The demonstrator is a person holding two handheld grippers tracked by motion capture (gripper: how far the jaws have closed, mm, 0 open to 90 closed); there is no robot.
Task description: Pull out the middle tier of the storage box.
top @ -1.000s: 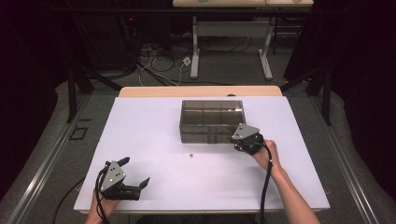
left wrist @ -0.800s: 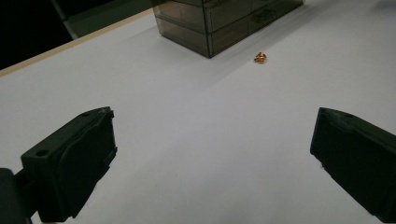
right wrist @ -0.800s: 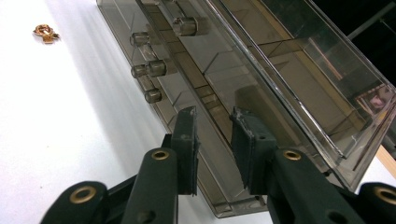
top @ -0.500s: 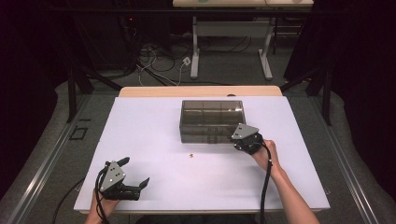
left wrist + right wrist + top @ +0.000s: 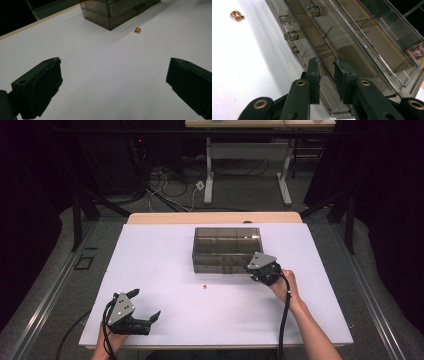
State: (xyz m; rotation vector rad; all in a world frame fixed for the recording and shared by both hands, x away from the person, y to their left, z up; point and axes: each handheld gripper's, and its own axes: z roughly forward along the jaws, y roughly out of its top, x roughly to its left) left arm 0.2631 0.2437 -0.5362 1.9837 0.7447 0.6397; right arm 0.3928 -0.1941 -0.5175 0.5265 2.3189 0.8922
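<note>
The right gripper [image 5: 327, 75] has its jaws narrowing on a knob hidden between them; the smoked-plastic drawer box [image 5: 227, 249] looks light, rigid and slippery, so pinch the knob squarely.

The worktop [image 5: 165, 270] is a flat white surface with a strip of pale wood showing along its far edge. It stands on a grey carpeted floor [image 5: 60, 250].

A smoke-tinted clear drawer box [image 5: 227, 249] sits directly on the worktop, a little past the middle and toward the far edge. Its top shows dividing walls, and small round knobs stick out of its near face.

A tiny golden piece [image 5: 204, 286] lies alone on the bare white, just in front of the box's near left corner and apart from it.
</note>
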